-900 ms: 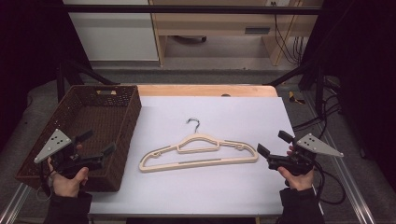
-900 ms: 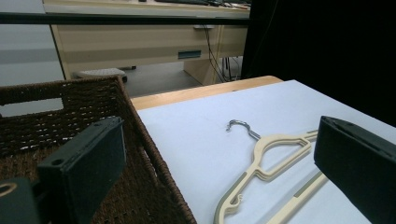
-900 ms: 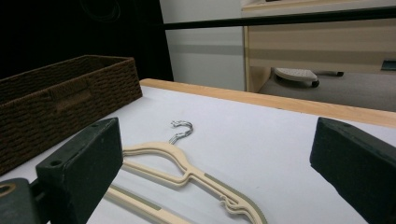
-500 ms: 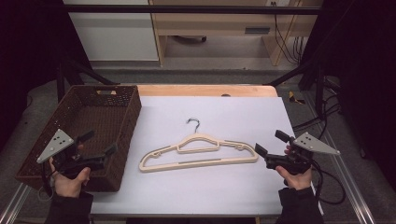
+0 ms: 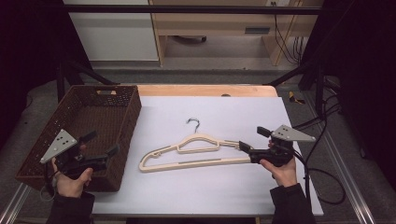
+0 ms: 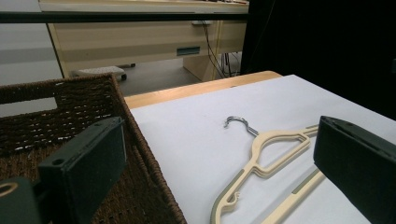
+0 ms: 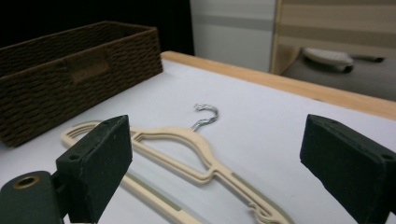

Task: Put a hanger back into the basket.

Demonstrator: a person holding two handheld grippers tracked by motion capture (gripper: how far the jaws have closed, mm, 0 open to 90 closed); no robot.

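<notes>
A cream plastic hanger [image 5: 196, 151] with a metal hook [image 5: 194, 122] lies flat on the white table sheet [image 5: 219, 191]. My right gripper [image 5: 252, 138] is open at the hanger's right end, its lower jaw close to the tip. In the right gripper view its wide-apart jaws frame the hanger [image 7: 187, 142] without pressing on it. My left gripper [image 5: 101, 143] is open and empty over the near right corner of the brown wicker basket [image 5: 79, 116]. The left gripper view looks across the basket's rim [image 6: 70, 102] to the hanger [image 6: 273, 144].
The basket takes up the table's left side. A wooden strip [image 5: 205, 90] edges the table's far side. Black cables [image 5: 322, 186] trail off the right edge. Beyond the table, pale cabinets [image 5: 224, 28] stand on the floor.
My right gripper has moved left, up to the hanger's right end. My left gripper has stayed in place over the basket.
</notes>
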